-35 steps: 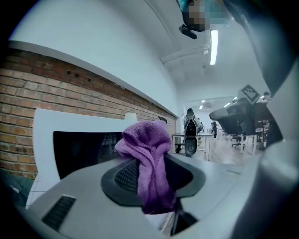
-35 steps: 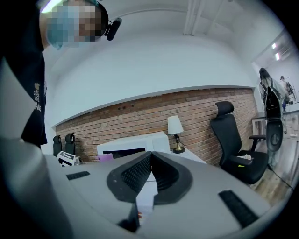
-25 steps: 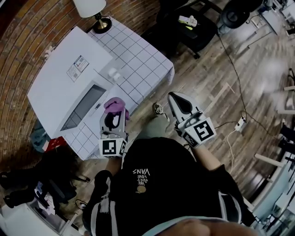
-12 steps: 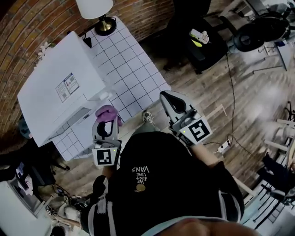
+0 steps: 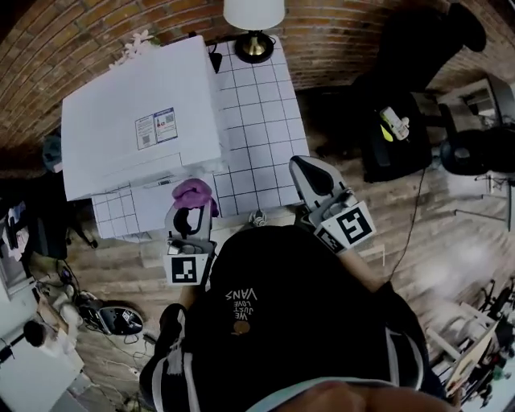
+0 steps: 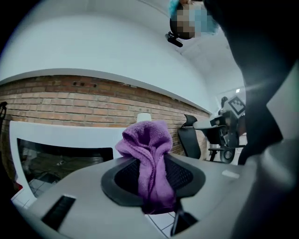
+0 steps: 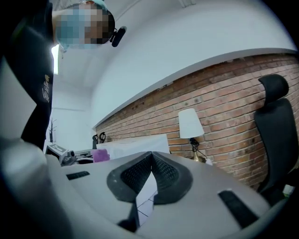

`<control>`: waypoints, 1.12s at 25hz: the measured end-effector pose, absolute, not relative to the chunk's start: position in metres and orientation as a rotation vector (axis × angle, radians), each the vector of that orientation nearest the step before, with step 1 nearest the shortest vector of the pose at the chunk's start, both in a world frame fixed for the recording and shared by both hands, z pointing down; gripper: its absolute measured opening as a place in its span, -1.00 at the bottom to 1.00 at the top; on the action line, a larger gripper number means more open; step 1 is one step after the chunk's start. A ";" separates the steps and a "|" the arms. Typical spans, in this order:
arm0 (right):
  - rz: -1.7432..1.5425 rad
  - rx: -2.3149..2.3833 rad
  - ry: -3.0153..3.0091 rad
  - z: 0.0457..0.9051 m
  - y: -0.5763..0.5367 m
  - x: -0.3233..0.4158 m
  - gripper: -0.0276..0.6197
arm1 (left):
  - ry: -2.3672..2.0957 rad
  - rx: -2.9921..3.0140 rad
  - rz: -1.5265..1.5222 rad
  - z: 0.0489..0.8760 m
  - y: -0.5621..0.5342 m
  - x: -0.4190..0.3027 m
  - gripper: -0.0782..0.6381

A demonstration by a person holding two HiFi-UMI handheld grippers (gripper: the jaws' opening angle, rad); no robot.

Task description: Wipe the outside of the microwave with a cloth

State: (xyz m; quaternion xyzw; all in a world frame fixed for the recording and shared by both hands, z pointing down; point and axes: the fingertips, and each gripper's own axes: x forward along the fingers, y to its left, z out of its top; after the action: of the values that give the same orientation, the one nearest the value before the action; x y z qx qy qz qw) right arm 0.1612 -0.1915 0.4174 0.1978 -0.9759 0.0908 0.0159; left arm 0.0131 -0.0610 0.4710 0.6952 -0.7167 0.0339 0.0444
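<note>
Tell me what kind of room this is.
Probably an office or lab with a home-style corner: a white microwave and lamp on a checked table by a brick wall, black office chairs nearby.

A: Access to the microwave (image 5: 141, 129) front?
B: Open. Left gripper (image 5: 193, 206), clamped on the purple cloth (image 5: 193, 191), sits just before it, nothing between.
A: Its right side?
B: Gridded table (image 5: 257, 121) lies bare beside it, up to the lamp (image 5: 254, 24). Right gripper (image 5: 306, 167), jaws together, hangs near the table's front corner.
A: Rear?
B: Brick wall (image 5: 96, 32) close behind; tight.
</note>
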 end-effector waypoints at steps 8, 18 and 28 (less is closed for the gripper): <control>0.254 0.109 -3.062 0.417 -0.243 0.135 -0.92 | -2.501 1.729 0.074 0.469 -0.073 0.032 -0.38; 0.254 -0.345 -3.024 0.412 -0.296 0.149 -0.92 | -2.736 1.307 0.045 0.472 -0.121 0.080 -0.38; 0.270 -0.498 -2.989 0.420 -0.323 0.172 -0.92 | -2.879 1.035 -0.031 0.472 -0.144 0.077 -0.38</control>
State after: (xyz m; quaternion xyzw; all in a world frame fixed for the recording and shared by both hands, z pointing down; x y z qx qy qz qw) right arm 0.1722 -0.3227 0.4198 -0.1635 -0.9813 0.0887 0.0497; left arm 0.0774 -0.1440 0.4725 0.3380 -0.9402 -0.0103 0.0409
